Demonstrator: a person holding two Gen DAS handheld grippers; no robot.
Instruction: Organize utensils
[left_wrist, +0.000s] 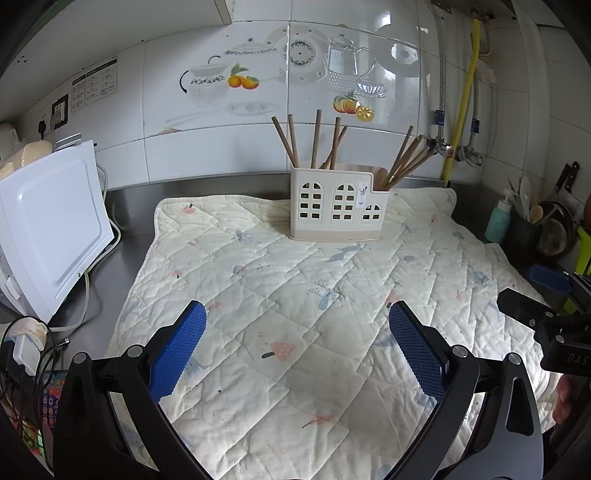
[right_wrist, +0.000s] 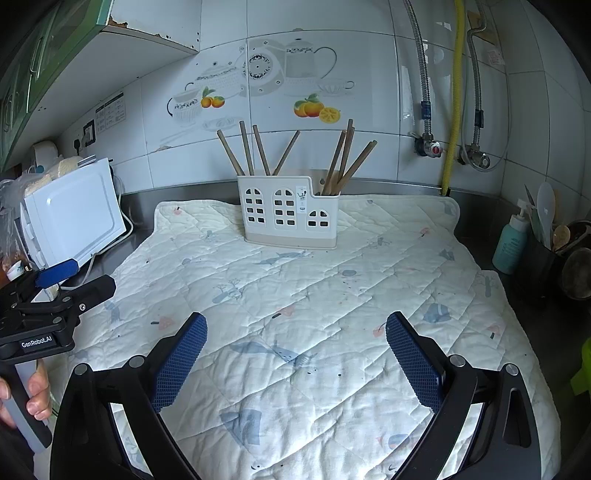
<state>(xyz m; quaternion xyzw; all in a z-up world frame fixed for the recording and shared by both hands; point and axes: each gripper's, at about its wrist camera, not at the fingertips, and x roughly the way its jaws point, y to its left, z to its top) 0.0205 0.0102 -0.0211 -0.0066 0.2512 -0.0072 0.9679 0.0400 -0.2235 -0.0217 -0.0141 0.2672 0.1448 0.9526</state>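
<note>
A steel counter (left_wrist: 133, 236) runs below a white tiled wall (left_wrist: 177, 147) printed with teapots and oranges, and most of it is covered by a cream quilted mat (left_wrist: 295, 295) patterned with small mushrooms and fish. At about nine o'clock in the left wrist view a white appliance (left_wrist: 51, 221) stands just off the mat's edge, with cables trailing beside it. At twelve o'clock, on the far strip of the mat, sits a cream utensil holder (left_wrist: 338, 206) with window-shaped cut-outs, upright and close to the wall. Wooden chopsticks (left_wrist: 314, 142) stand in it in two bunches: several fanned out in the taller left compartments, and another bunch (left_wrist: 402, 162) leaning right from the low right-hand compartment. At three o'clock, off the mat, a teal bottle (left_wrist: 498, 221) stands just beside a dark pot holding spoons and spatulas (left_wrist: 528, 201). A yellow hose (left_wrist: 461, 107) runs down the wall near metal valves. The left gripper (left_wrist: 297, 332) hangs over the near mat with its blue pads spread wide and nothing between them. The right gripper (right_wrist: 295, 336) is likewise wide apart and empty. A hand (right_wrist: 26, 391) grips the left tool's handle at eight o'clock in the right wrist view.
</note>
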